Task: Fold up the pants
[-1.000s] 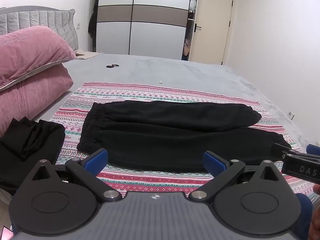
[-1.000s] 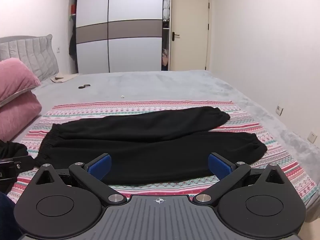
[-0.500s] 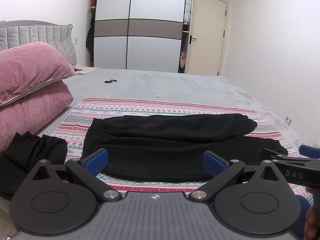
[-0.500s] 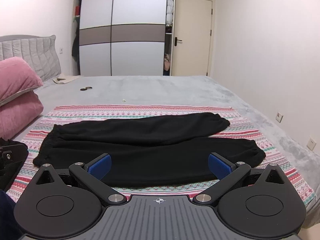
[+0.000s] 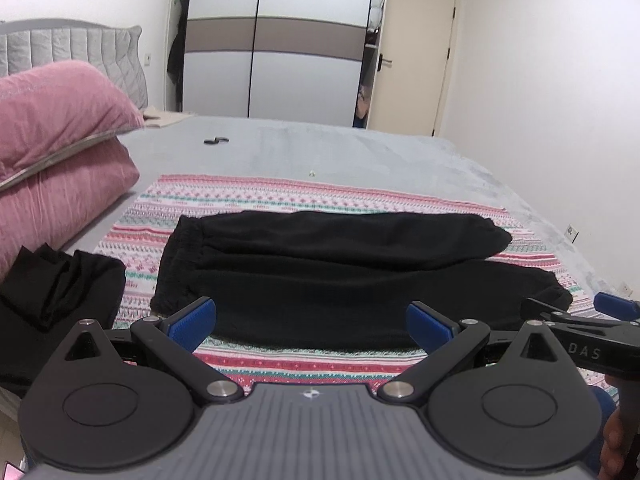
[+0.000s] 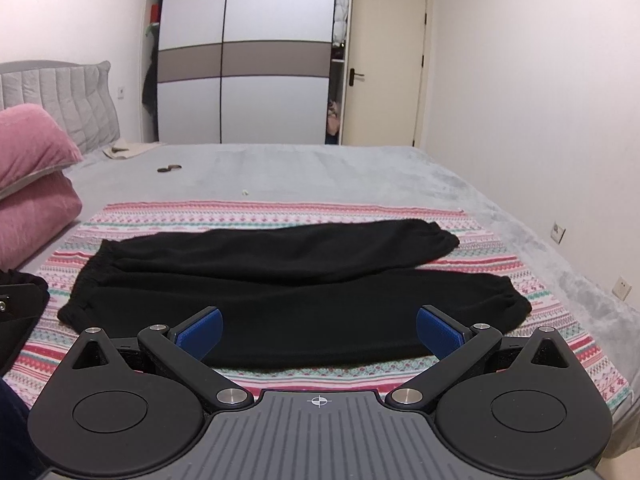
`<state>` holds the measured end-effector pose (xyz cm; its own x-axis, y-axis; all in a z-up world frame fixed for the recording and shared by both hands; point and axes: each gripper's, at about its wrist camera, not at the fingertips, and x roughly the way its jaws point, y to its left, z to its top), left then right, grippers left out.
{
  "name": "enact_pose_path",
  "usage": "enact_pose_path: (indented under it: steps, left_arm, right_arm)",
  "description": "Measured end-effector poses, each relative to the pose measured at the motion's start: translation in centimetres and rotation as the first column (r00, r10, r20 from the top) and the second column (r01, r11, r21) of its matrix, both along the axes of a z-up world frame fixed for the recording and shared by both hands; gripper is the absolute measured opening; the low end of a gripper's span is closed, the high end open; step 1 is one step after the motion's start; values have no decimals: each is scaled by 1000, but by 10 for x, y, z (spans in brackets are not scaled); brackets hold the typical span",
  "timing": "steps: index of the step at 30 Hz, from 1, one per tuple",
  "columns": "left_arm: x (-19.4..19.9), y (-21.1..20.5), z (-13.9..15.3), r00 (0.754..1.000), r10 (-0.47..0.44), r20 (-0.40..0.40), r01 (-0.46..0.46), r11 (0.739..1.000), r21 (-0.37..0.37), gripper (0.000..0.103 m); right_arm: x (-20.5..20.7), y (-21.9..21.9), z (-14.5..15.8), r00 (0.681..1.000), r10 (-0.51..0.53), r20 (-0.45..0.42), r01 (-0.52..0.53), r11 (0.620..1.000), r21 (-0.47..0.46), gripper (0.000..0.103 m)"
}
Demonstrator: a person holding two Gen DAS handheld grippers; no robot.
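Observation:
Black pants (image 5: 340, 276) lie flat on a striped patterned cloth (image 5: 280, 196) on the bed, waistband to the left, two legs running right with the cuffs apart. They also show in the right wrist view (image 6: 288, 292). My left gripper (image 5: 312, 322) is open and empty, held above the near edge of the pants. My right gripper (image 6: 318, 330) is open and empty, also above the near edge; its side shows at the right of the left wrist view (image 5: 580, 340).
Two pink pillows (image 5: 52, 168) are stacked at the left by a grey headboard. A second black garment (image 5: 52, 296) lies crumpled at the near left. A small dark object (image 5: 216, 141) lies on the grey bedspread (image 5: 360, 152). A wardrobe and door stand beyond.
Both grippers have pulled back and tilted up a little, so the pants sit lower and flatter in view. The pants have not moved. Both grippers stay open.

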<state>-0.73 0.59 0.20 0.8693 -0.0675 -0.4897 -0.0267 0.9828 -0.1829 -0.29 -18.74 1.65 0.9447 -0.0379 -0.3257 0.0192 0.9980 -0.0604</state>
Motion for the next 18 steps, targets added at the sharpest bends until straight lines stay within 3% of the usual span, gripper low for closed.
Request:
enact_pose_path:
  steps: [4,9,18]
  left_arm:
    - [7,3,-2,1000,10,-26,-11,999,-34,103]
    - [24,3,-10,998,6,-70,-5,1000,17,103]
    - [71,24,-27,987,46,-157,-42,999,28,103]
  right_arm:
    - [9,-4,-7,998,-16,-57,15,1000,-13,103]
    - [25,-10,-17,994,-31,-101,28,999,-30,103]
    - [78,-16,-20,987,15,-161,-21,999,-35,103]
